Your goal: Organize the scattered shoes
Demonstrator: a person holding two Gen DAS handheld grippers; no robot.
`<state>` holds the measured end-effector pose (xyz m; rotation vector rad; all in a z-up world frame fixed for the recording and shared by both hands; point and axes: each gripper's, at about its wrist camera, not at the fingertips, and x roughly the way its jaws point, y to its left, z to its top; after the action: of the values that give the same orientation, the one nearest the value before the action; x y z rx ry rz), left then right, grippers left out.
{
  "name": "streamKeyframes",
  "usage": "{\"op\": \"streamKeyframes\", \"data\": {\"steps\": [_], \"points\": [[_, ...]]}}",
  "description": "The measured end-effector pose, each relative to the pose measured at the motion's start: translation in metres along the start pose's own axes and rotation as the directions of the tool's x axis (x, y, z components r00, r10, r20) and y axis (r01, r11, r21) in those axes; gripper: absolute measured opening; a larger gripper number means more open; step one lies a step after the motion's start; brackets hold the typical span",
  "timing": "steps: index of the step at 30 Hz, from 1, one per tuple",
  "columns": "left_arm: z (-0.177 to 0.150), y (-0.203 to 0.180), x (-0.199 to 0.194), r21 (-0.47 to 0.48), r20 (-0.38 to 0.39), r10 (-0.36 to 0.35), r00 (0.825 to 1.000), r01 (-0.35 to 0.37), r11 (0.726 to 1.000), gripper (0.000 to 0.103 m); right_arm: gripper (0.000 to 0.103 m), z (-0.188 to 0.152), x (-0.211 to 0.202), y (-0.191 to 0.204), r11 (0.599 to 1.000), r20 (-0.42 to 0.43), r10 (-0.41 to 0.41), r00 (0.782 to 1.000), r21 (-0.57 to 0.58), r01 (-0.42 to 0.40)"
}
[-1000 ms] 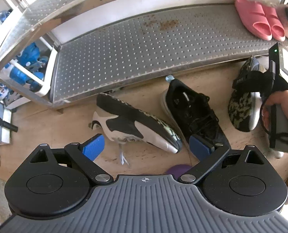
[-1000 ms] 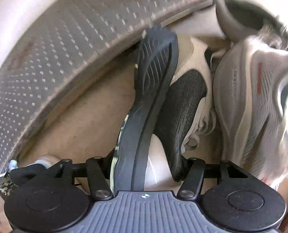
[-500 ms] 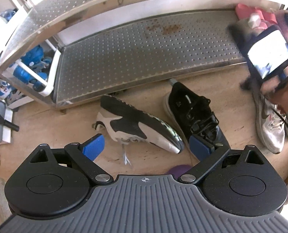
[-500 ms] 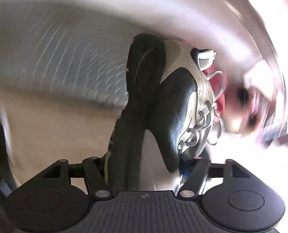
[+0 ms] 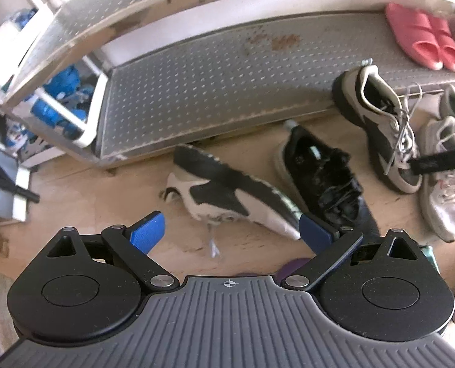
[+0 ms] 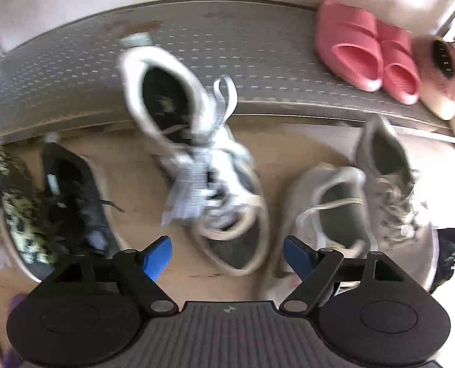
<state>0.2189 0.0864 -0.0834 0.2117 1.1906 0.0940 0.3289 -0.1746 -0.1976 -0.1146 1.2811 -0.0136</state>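
My right claw (image 6: 227, 257) stands wide, its blue pads well apart, clamping nothing. The toe of a black-and-white sneaker (image 6: 196, 153) lies between them without touching either. The sneaker runs away from me, toe low over the floor and heel up at the front lip of the metal shelf (image 6: 74, 70). It is blurred, so I cannot tell whether it is resting there or sliding. That fits either a shoe just let go or one about to be gripped.

To do this step well, I judge the shoe should end up flat on the shelf, sole down and heel in. The bare stretch left of the pink slippers (image 6: 365, 52) has room for it and for a partner. A grip across the midfoot would hold better than one on the loose laces (they will snag a pad or drag). A shoe propped on the lip may tip back onto the grey pair (image 6: 365, 202) just beside it.

My left claw (image 5: 232, 233) is also spread wide and empty, low over the floor. In front of it a matching sneaker (image 5: 227, 202) lies on its side, likely the mate. A black shoe (image 5: 319, 178) stands upright just to its right.
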Motion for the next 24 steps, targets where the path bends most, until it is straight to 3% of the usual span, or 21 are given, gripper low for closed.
{"op": "streamKeyframes", "data": {"steps": [4,7,10,17,18,19,22,24], "points": [[-0.001,0.011,0.004,-0.031,-0.019,0.016,1.0,-0.017,0.999,0.098,0.08,-0.011,0.001,0.026,0.966,0.055,0.079,0.995,-0.25,-0.063],[0.0,0.017,0.002,-0.049,-0.019,0.014,1.0,-0.015,0.999,0.098,0.083,-0.018,0.0,0.066,0.881,0.068,0.202,0.977,-0.448,-0.151],[0.001,0.02,0.001,-0.049,-0.015,0.015,1.0,-0.015,0.999,0.098,0.08,-0.014,0.015,0.1,0.842,0.067,0.224,0.972,-0.516,-0.159],[0.001,0.027,0.001,-0.057,-0.025,0.019,0.999,-0.021,0.998,0.098,0.073,-0.006,0.048,0.132,0.937,0.003,0.113,0.994,-0.332,-0.106],[0.001,0.028,0.001,-0.06,-0.025,0.023,0.999,-0.025,0.998,0.098,0.05,-0.004,0.05,0.131,0.948,-0.028,0.132,0.991,-0.288,-0.135],[0.0,0.028,0.001,-0.059,-0.024,0.025,0.999,-0.026,0.998,0.098,0.041,0.0,0.051,0.128,0.958,-0.056,0.161,0.985,-0.232,-0.169],[-0.001,0.028,0.001,-0.054,-0.021,0.029,0.999,-0.03,0.998,0.098,0.041,0.007,0.051,0.116,0.965,-0.107,0.243,0.964,-0.07,-0.251],[-0.003,0.028,0.002,-0.047,-0.023,0.036,0.999,-0.037,0.998,0.098,0.042,0.009,0.051,0.111,0.965,-0.111,0.257,0.96,-0.025,-0.261]]}}
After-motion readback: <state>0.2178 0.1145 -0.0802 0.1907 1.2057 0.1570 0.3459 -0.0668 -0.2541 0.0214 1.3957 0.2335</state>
